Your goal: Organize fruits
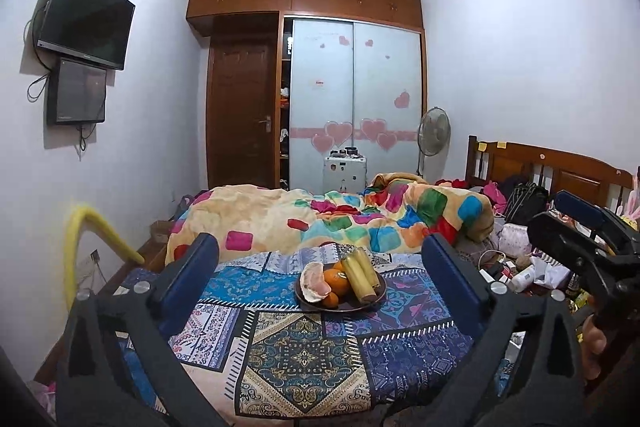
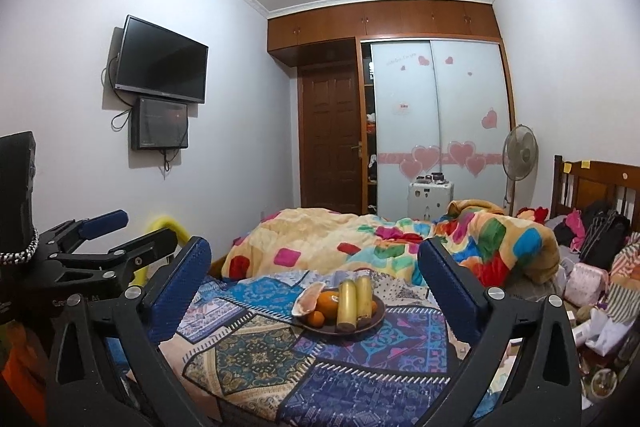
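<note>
Between the wide-spread fingers of the left tool (image 1: 320,267) and right tool (image 2: 314,271), both empty, a dark plate (image 1: 308,301) of bananas (image 1: 362,273), oranges (image 1: 336,281) and peeled pomelo (image 1: 316,281) sits on the soft bed (image 1: 304,355). Pressing down could tip the plate, rolling oranges off.

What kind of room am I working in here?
A bedroom, it appears: a bed with a colourful duvet, a sliding-door wardrobe and a wall-mounted TV. The fruit plate sits on the bed.
</note>
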Motion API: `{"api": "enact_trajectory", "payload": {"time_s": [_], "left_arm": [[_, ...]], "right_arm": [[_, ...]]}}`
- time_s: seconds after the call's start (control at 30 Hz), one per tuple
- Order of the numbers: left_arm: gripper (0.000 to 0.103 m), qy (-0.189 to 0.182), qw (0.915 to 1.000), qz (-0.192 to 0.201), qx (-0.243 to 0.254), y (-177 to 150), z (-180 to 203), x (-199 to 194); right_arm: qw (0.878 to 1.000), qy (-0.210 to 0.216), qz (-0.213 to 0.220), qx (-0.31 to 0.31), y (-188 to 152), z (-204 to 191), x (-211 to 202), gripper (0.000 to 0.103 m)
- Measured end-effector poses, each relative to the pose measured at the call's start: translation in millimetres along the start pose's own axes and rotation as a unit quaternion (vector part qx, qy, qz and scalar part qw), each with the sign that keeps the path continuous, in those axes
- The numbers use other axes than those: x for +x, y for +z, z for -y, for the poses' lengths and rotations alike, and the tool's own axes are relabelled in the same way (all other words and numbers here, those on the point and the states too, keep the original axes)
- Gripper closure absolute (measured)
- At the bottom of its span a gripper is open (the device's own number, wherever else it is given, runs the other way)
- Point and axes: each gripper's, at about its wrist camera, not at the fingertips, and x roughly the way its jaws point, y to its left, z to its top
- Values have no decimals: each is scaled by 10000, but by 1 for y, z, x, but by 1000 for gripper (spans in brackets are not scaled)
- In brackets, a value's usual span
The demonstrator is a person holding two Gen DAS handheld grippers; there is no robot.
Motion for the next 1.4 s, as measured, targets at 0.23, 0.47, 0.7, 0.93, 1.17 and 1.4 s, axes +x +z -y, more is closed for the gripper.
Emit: {"api": "enact_trajectory", "payload": {"time_s": [0.23, 0.47, 0.7, 0.93, 1.17, 1.4], "left_arm": [[0, 56, 10000, 1, 20, -3, -1, -2], [0, 64, 10000, 0, 65, -5, 3, 0], [0, 69, 9999, 4, 82, -6, 5, 1], [0, 65, 9999, 12, 107, -6, 7, 2], [0, 24, 9999, 12, 155, -6, 10, 4], [0, 13, 9999, 0, 148, -6, 9, 5]], "right_arm": [[10000, -11, -2, 57, -3, 4, -1, 0], [10000, -59, -9, 38, -5, 4, -2, 0], [9999, -98, -38, 50, -5, 5, -2, 0], [9999, -101, -59, 56, -5, 6, -2, 0], [9999, -94, -67, 57, -6, 7, -2, 0], [9999, -110, -75, 68, -6, 8, -2, 0]]}}
